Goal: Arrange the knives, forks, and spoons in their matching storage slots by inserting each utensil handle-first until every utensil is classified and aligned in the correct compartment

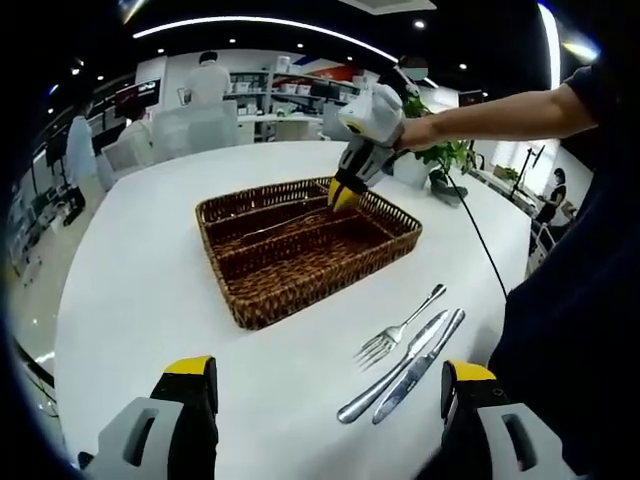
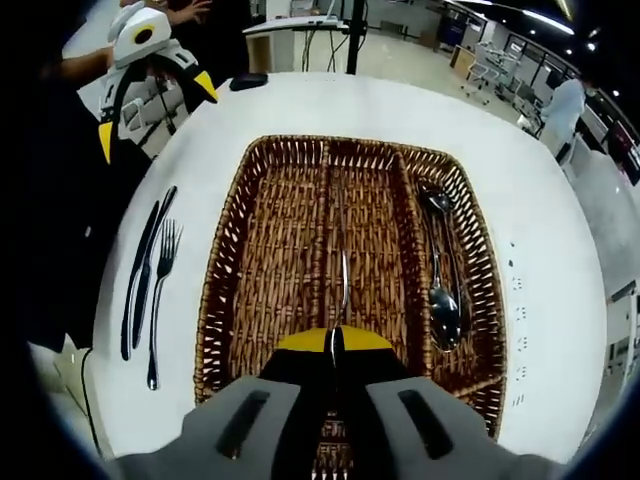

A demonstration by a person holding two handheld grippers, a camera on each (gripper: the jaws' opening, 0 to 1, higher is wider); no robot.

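A round white table (image 1: pixel 150 290) carries a rectangular brown wicker tray (image 2: pixel 270 260) split into three long compartments; over its middle compartment the right gripper (image 2: pixel 334 345) has its yellow-tipped jaws pressed together on a slim silver utensil (image 2: pixel 344 280) lying lengthwise there, its head hidden so its kind cannot be told; the left gripper (image 1: pixel 325 385) hovers above the table with jaws wide apart, holding nothing; beside the tray on the bare tabletop lie two silver knives (image 1: pixel 405 365) side by side and a silver fork (image 1: pixel 397 330) just beside them; two silver spoons (image 2: pixel 440 270) rest in the tray's outer compartment.
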